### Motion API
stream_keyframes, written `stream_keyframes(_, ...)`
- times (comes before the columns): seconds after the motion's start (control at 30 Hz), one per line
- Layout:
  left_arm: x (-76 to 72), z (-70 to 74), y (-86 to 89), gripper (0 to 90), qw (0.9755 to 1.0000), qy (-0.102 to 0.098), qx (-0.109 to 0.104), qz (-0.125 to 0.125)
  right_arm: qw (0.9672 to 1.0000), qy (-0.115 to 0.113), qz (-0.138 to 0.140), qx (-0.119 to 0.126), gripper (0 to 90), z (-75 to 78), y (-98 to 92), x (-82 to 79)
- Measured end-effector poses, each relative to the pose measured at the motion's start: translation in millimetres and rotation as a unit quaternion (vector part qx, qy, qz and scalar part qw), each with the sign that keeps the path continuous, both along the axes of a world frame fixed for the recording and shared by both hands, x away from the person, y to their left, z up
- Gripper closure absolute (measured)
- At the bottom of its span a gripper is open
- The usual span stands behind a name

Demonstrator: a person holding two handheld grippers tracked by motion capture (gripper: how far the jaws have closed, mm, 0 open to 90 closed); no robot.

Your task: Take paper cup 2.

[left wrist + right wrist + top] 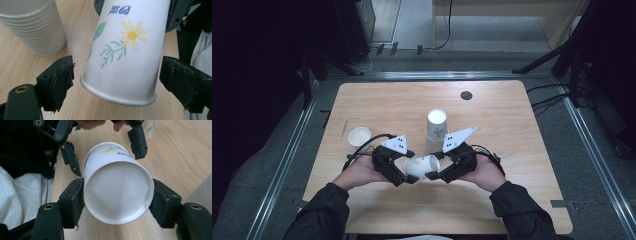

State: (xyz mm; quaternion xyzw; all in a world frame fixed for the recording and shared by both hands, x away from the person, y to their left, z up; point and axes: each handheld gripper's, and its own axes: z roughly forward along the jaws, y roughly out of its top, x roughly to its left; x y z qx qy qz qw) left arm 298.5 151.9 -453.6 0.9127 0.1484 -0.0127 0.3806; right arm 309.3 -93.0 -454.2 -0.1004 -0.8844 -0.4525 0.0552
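A white paper cup (422,166) printed with a yellow flower (132,35) lies on its side just above the table, between my two grippers. My right gripper (434,175) is shut on it: in the right gripper view both pads (75,202) press the cup (117,192) near its closed base. My left gripper (404,176) stands open around the cup's rim end (120,96), and a gap shows between each pad (62,80) and the cup wall. In the right gripper view the left gripper (105,151) straddles the far end of the cup.
A tall stack of paper cups (436,131) stands just behind the grippers, close by in the left gripper view (32,27). A single small cup (359,136) sits to the left. A black disc (466,95) lies near the wooden table's (512,150) far edge.
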Motion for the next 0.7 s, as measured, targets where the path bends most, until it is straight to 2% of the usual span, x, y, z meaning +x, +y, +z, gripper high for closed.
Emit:
stream_keyframes(0.07,-0.3,0.7,1.2,12.4,0.9998,0.001,-0.016,0.006,1.0000,0.000,0.000,0.009,34.5,2.0,-2.8,0.5)
stream_keyframes(0.2,0.0,-0.4,0.6,10.4,0.9989,0.016,-0.042,0.011,0.9994,0.001,-0.003,0.034,34.5,8.0,-9.3,0.5)
stream_keyframes(0.27,-1.7,0.1,-1.2,10.4,0.9982,0.017,-0.057,0.009,0.9987,0.002,-0.004,0.052,34.5,11.0,-12.4,1.1)
stream_keyframes(0.37,-3.5,1.6,-2.5,10.4,0.9969,0.016,-0.076,0.007,0.9981,0.005,-0.003,0.061,34.5,12.9,-15.2,1.8)
stream_keyframes(0.47,-3.9,2.6,0.0,11.9,0.9951,0.014,-0.097,0.011,0.9974,0.008,-0.003,0.072,34.5,14.5,-18.7,2.2)
stream_keyframes(0.53,-4.5,2.7,2.6,13.2,0.9929,0.012,-0.117,0.012,0.9965,0.013,-0.005,0.082,34.5,16.2,-21.0,2.1)
stream_keyframes(0.63,-5.0,2.5,3.4,13.6,0.9924,0.012,-0.122,0.011,0.9948,0.018,-0.004,0.101,34.5,18.7,-24.0,2.0)
stream_keyframes(0.7,-5.0,3.1,4.1,14.2,0.9914,0.014,-0.130,0.009,0.9945,0.020,-0.002,0.103,34.5,19.6,-24.7,1.6)
